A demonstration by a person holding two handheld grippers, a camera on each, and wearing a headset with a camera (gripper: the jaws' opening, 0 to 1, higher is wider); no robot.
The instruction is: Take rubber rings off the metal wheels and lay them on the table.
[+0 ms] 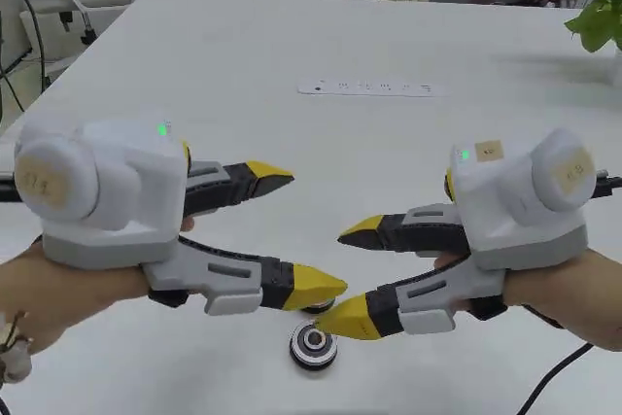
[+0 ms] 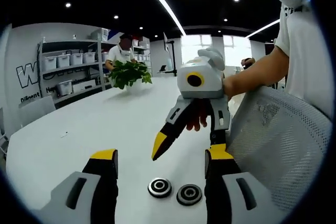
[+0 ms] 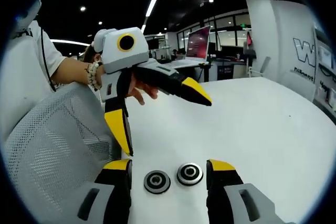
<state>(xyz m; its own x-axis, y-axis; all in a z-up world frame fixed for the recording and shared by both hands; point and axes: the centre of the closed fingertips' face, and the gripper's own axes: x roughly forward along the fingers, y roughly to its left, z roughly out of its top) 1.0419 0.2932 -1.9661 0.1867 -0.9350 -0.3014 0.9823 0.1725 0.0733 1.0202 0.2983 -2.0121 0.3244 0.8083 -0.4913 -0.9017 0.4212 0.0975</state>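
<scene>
A small round metal wheel with a black rubber ring [image 1: 313, 345] lies nearest on the white counter [image 1: 408, 36]. A second such wheel [image 1: 318, 307] sits just beside it, partly hidden under yellow jaw tips. Above them the left hand-held gripper [image 1: 313, 232] and the right hand-held gripper [image 1: 331, 278] face each other. Each is spread wide and holds nothing, and their lower tips nearly meet. Farther off lie a flat white power strip [image 1: 369, 87] and a green potted plant [image 1: 595, 2].
</scene>
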